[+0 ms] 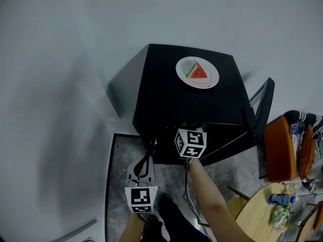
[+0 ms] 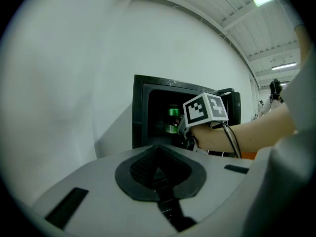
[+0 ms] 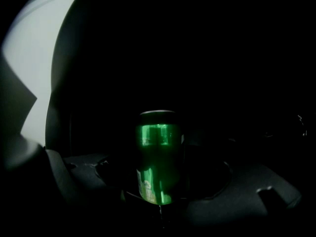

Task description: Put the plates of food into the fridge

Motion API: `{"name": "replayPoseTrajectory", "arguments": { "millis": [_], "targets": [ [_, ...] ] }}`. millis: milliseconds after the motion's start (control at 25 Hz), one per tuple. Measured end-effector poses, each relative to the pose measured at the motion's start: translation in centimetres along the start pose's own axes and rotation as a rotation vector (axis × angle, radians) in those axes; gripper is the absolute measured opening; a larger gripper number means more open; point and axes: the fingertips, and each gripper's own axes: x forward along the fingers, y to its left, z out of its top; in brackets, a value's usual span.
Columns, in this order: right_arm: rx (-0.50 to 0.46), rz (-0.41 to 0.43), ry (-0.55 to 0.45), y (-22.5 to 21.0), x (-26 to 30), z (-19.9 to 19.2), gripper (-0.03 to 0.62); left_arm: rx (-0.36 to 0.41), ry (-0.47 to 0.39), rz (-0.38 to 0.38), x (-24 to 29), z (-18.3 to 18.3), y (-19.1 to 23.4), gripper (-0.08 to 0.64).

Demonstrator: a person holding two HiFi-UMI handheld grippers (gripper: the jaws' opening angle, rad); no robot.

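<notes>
A white plate [image 1: 197, 72] with a watermelon slice sits on top of the black mini fridge [image 1: 171, 100]. The fridge door [image 1: 262, 107] stands open to the right. My right gripper [image 1: 189, 135] reaches into the dark fridge opening; its marker cube [image 2: 205, 109] shows in the left gripper view. A green can [image 3: 158, 157] stands right in front of its jaws, which are too dark to read. My left gripper [image 1: 145, 166] hangs lower left of the opening, shut and empty. The same can [image 2: 172, 118] is visible inside the fridge.
A white wall runs behind and left of the fridge. An orange chair [image 1: 280, 147] stands to the right, next to a round wooden table [image 1: 262, 213] with a bottle and clutter. The floor in front of the fridge is grey stone.
</notes>
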Motion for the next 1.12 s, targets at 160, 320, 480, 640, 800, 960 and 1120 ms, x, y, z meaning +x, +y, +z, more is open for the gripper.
{"name": "replayPoseTrajectory", "arguments": {
  "millis": [160, 320, 480, 640, 800, 960, 1120],
  "targets": [
    [-0.011, -0.011, -0.04, 0.3, 0.2, 0.4, 0.322, -0.006, 0.001, -0.003, 0.1, -0.1, -0.3, 0.008],
    [-0.042, -0.006, -0.089, 0.6, -0.4, 1.6, 0.322, -0.011, -0.005, -0.011, 0.0, 0.0, -0.8, 0.008],
    [-0.027, -0.013, -0.093, 0.6, -2.0, 1.4, 0.322, -0.017, -0.012, -0.007, -0.2, 0.3, -0.8, 0.008],
    [-0.005, -0.048, -0.11, 0.5, -5.3, 0.4, 0.321, -0.023, -0.012, -0.004, -0.5, 0.1, -0.9, 0.008],
    [-0.024, -0.007, -0.03, 1.7, -5.8, -2.2, 0.245, -0.03, -0.009, -0.003, -0.7, -0.2, -0.9, 0.008],
    [-0.051, -0.033, 0.024, 1.8, -5.0, -3.2, 0.018, -0.028, -0.009, -0.004, -1.1, -0.1, -0.7, 0.008],
    [-0.05, -0.04, 0.051, 1.6, -3.7, -3.5, 0.012, -0.028, -0.008, 0.011, -1.6, -0.2, 0.1, 0.008]
  ]
}}
